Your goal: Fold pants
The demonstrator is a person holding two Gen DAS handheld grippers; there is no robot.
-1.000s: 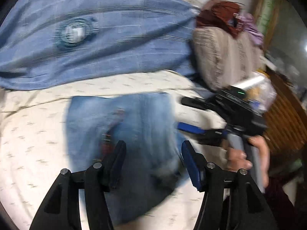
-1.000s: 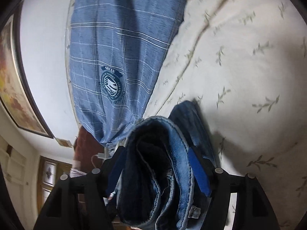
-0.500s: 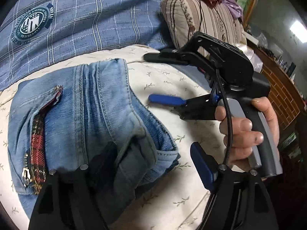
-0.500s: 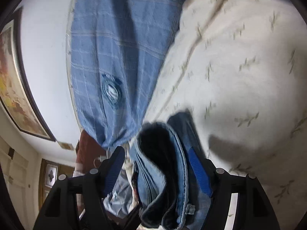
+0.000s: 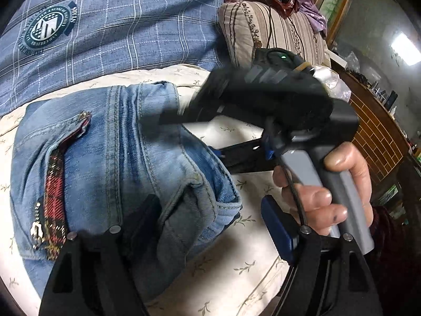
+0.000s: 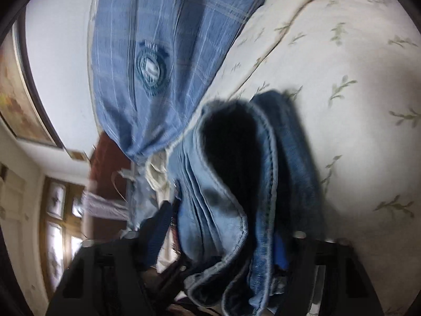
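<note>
The blue jeans (image 5: 113, 158) lie folded in a thick bundle on the cream bedsheet (image 5: 236, 263), a red plaid pocket trim and zipper on the left. My left gripper (image 5: 210, 221) is open over the bundle's near right corner; its left finger is under a denim fold, its blue-padded right finger (image 5: 276, 226) is bare. My right gripper (image 5: 218, 131) comes in from the right, its fingers astride the bundle's edge. In the right wrist view the folded denim layers (image 6: 236, 197) fill the gap between the fingers of my right gripper (image 6: 223, 239), which stand wide apart.
A blue plaid pillow with a round crest (image 5: 105, 26) lies behind the jeans. A striped beige cushion (image 5: 276, 34) with clothes on it sits at the back right. A wooden bed frame (image 5: 373, 131) edges the right side. A framed picture (image 6: 18, 100) hangs on the wall.
My left gripper has closed in on the jeans, its left finger now under a fold. My right gripper has pushed further onto the bundle's edge, and the denim fills more of its gap.
</note>
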